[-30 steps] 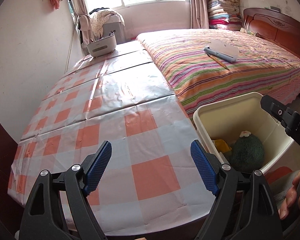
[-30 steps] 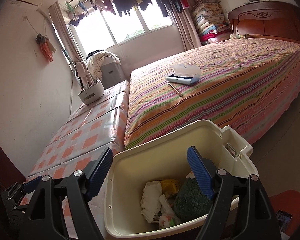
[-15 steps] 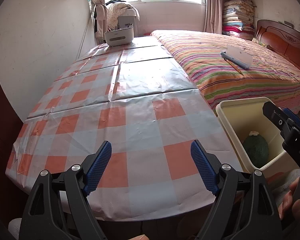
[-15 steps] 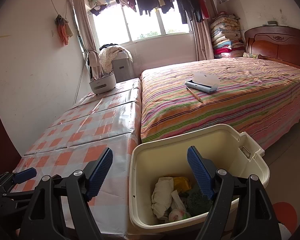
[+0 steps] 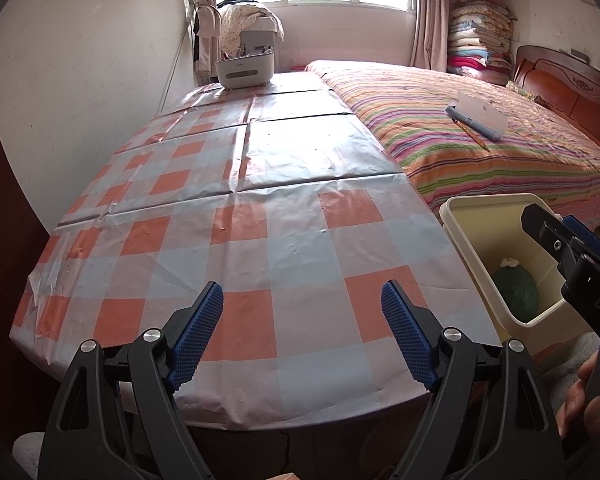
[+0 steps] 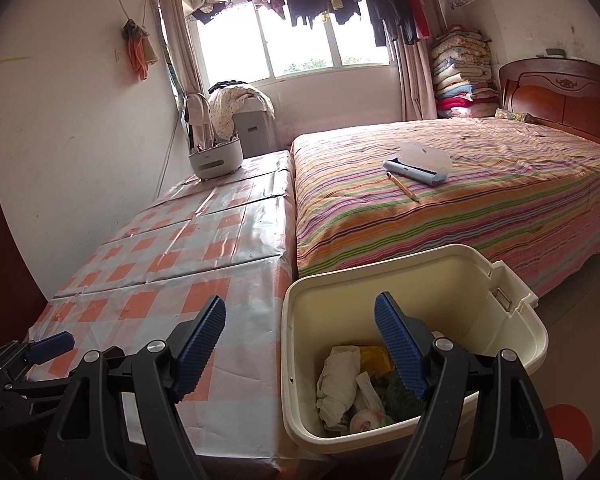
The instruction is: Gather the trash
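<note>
A cream plastic bin (image 6: 512, 344) stands on the floor between the table and the bed. It holds crumpled white paper (image 6: 340, 376), a yellow wrapper (image 6: 374, 360) and a dark green round thing (image 5: 516, 292). My right gripper (image 6: 300, 344) is open and empty, held above the bin's near left rim. My left gripper (image 5: 302, 330) is open and empty above the near edge of the table (image 5: 260, 208) with the orange-and-white checked cloth. The bin shows at the right in the left wrist view (image 5: 464, 232), with the right gripper's body in front of it.
A white organiser box (image 5: 245, 69) stands at the table's far end. A bed with a striped cover (image 6: 480, 200) lies to the right, with a blue-grey case (image 6: 416, 164) and a pencil (image 6: 402, 186) on it. A wall runs along the table's left side.
Both grippers have drawn back and up from the table and bin, so more of the table and room shows. Both stay open and empty.
</note>
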Available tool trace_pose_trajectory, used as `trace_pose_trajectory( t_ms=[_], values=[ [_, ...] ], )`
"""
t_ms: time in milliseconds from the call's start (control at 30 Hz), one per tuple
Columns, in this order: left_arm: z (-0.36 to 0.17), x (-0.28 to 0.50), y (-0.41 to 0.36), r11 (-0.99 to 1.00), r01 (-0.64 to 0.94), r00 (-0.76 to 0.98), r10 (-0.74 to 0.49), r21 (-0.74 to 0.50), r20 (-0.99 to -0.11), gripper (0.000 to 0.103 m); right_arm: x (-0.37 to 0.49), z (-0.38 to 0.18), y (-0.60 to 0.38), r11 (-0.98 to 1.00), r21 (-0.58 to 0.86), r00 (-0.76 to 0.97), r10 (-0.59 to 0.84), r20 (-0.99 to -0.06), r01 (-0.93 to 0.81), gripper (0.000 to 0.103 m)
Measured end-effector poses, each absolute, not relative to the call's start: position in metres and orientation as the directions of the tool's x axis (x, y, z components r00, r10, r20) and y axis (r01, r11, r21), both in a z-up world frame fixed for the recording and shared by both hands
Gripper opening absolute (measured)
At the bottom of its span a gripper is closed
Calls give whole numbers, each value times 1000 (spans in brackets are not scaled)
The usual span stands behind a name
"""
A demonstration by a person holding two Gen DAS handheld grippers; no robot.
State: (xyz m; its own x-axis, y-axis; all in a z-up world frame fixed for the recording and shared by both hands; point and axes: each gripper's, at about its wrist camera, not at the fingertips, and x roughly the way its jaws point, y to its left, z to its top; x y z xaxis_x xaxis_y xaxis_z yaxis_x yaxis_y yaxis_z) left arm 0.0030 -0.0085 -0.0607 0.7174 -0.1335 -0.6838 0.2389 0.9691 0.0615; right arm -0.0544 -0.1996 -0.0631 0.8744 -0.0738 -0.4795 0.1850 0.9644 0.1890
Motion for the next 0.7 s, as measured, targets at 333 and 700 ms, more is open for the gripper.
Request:
trace_pose_trajectory(
  t_ms=[333, 700],
  values=[
    [-67, 2, -3, 971, 234, 708, -133, 53, -694, 80, -53, -67, -197, 966, 183, 869, -73, -490, 184, 75],
    [-72, 4, 0, 973, 223, 703, -123, 53, -701, 80, -38, -61, -202, 979, 139, 884, -70, -462, 150, 75]
  ],
)
